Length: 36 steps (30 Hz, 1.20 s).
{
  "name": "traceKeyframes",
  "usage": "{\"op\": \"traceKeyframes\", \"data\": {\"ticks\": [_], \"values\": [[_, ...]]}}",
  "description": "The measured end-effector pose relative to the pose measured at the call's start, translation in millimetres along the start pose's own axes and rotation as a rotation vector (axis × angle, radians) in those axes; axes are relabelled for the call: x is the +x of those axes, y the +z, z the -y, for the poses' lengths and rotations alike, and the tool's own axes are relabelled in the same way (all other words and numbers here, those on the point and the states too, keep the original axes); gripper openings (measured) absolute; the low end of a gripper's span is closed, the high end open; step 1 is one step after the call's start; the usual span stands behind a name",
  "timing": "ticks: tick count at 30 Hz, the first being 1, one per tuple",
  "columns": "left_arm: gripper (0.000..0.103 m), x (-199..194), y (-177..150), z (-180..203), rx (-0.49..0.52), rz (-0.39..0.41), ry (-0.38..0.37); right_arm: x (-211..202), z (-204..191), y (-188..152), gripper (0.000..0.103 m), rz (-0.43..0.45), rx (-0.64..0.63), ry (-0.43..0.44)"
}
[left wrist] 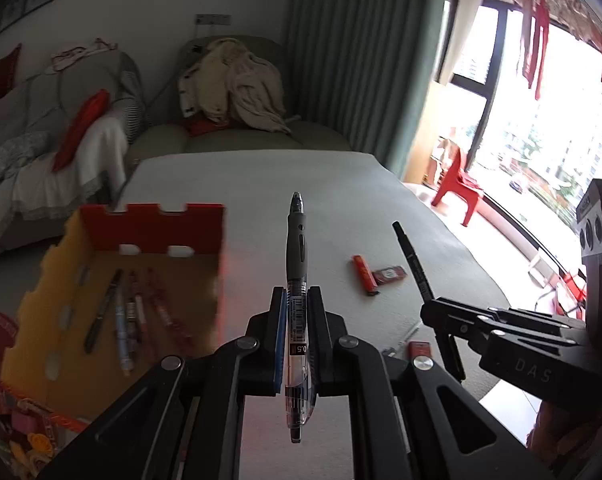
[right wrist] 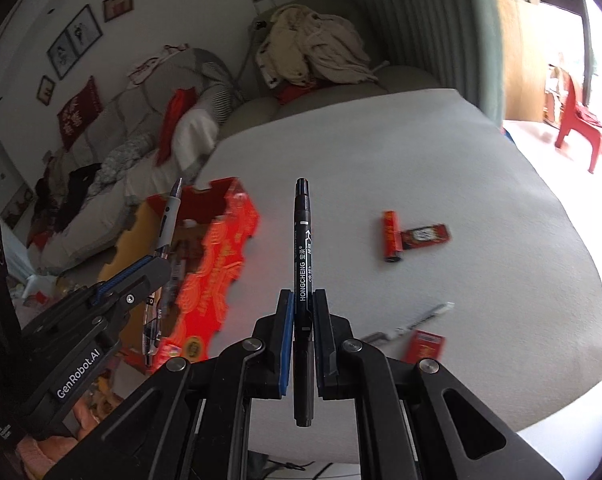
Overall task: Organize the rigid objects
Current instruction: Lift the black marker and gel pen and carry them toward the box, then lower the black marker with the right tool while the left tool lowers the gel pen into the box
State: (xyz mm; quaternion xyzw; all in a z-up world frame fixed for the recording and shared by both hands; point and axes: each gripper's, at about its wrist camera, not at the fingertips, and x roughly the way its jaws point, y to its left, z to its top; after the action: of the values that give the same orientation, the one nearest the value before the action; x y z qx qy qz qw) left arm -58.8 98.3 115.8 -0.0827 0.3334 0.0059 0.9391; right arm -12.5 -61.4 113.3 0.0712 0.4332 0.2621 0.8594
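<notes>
A: Nearest in the left wrist view: left hand-held gripper (left wrist: 297,312), clenched on a clear gel pen (left wrist: 297,300) with a grey grip and a barcode label, marked 0.5. Held lengthwise between the blue-padded fingers (left wrist: 279,340), tip end pointing away, above the tabletop (left wrist: 341,200).

B: Same on the other side. Right hand-held gripper (right wrist: 304,312), clamped around a black HONGCHENG marker (right wrist: 303,280), also lengthwise, cap end forward, off the tabletop (right wrist: 461,160).

A: To the left, just beyond the fingers: open cardboard box (left wrist: 101,280), red far wall, yellow notched side wall. Several pens (left wrist: 129,312) lying on its floor, roughly parallel.

B: Seen from the right wrist as a red printed box (right wrist: 213,264), with the left hand-held gripper (right wrist: 157,264) and its gel pen (right wrist: 167,224) hovering at its near edge.

A: Farther out on the grey cloth: a small red cylindrical item (left wrist: 364,274) touching a flat dark red packet (left wrist: 389,273).

B: Same pair right of centre here, red cylinder (right wrist: 392,236) and packet (right wrist: 425,235). Closer in, a blurred pen-like thing (right wrist: 417,322) beside a small red packet (right wrist: 425,346) near the tabletop edge.

A: Beyond the tabletop: sofa (left wrist: 241,140) piled with clothes (left wrist: 233,84), green curtain (left wrist: 353,60), red plastic chair (left wrist: 457,188) by the window.
</notes>
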Motion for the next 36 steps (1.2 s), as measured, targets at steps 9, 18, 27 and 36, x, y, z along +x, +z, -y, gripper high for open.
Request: {"op": "traceKeyframes", "data": {"ticks": [9, 18, 27, 36], "values": [[0.011, -26.4, -6.1, -69.6, -0.111, 0.033, 0.124, 35.9, -66.0, 6.0, 0.010, -0.054, -0.098, 0.129], [0.011, -28.4, -10.4, -117.4, -0.175, 0.027, 0.188, 60.2, -108.5, 15.7, 0.010, -0.081, -0.153, 0.198], [0.011, -18.7, -4.1, -143.4, -0.185, 0.016, 0.201, 78.6, -123.4, 26.4, 0.010, -0.103, -0.172, 0.222], [0.011, 2.1, 7.9, -161.0, -0.183, 0.001, 0.217, 101.5, -131.7, 32.8, 0.010, -0.131, -0.169, 0.202]]}}
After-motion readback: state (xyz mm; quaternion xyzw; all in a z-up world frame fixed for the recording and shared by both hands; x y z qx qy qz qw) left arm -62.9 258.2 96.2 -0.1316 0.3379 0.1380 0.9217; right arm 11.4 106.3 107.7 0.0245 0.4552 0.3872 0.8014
